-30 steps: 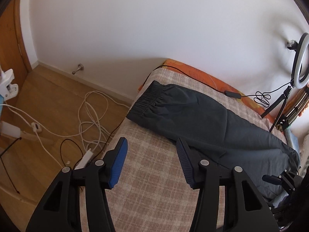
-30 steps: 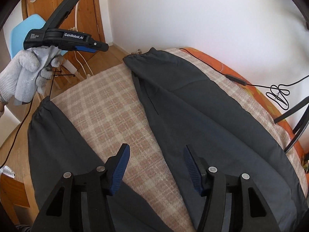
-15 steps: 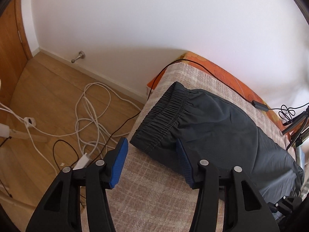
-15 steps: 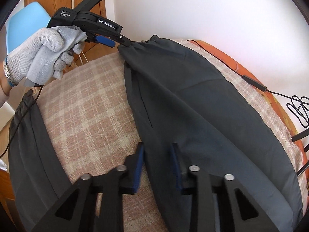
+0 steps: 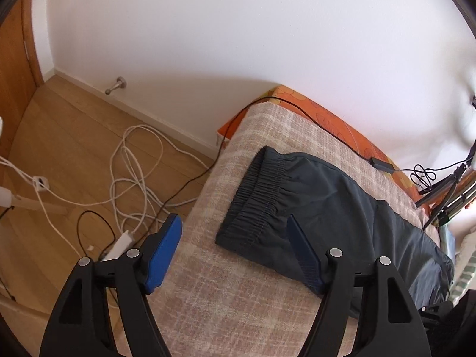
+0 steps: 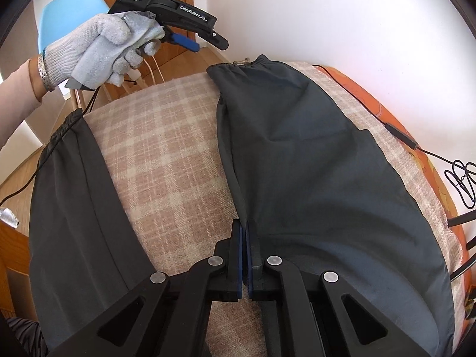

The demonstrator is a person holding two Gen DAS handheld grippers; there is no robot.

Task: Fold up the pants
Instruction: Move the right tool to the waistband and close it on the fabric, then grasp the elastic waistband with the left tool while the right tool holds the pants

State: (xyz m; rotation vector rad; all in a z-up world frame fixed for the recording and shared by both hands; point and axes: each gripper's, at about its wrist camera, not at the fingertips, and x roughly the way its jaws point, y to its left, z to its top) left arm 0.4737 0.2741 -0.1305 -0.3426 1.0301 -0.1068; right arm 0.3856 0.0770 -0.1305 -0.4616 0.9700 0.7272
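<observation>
Dark grey pants (image 6: pixel 312 163) lie spread on a plaid blanket (image 6: pixel 166 154), one leg to the right, the other leg (image 6: pixel 74 193) to the left. My right gripper (image 6: pixel 245 229) is shut on the inner edge of the right leg. In the left wrist view that leg's elastic cuff (image 5: pixel 255 202) lies between and below the blue pads of my left gripper (image 5: pixel 233 220), whose jaws are opening and do not touch it. From the right wrist view, a gloved hand (image 6: pixel 104 47) holds the left gripper (image 6: pixel 208 44) just above the cuff.
White and black cables (image 5: pixel 134 178) sprawl on the wooden floor beside the bed. A black cable with an adapter (image 5: pixel 380 163) runs along the orange sheet (image 5: pixel 327 116) by the wall. A tripod (image 5: pixel 443 193) stands at the right, a blue chair (image 6: pixel 68 9) behind the hand.
My right gripper closed onto the leg's inner edge. The left gripper came in to the cuff, then widened its jaws and now hangs just off it.
</observation>
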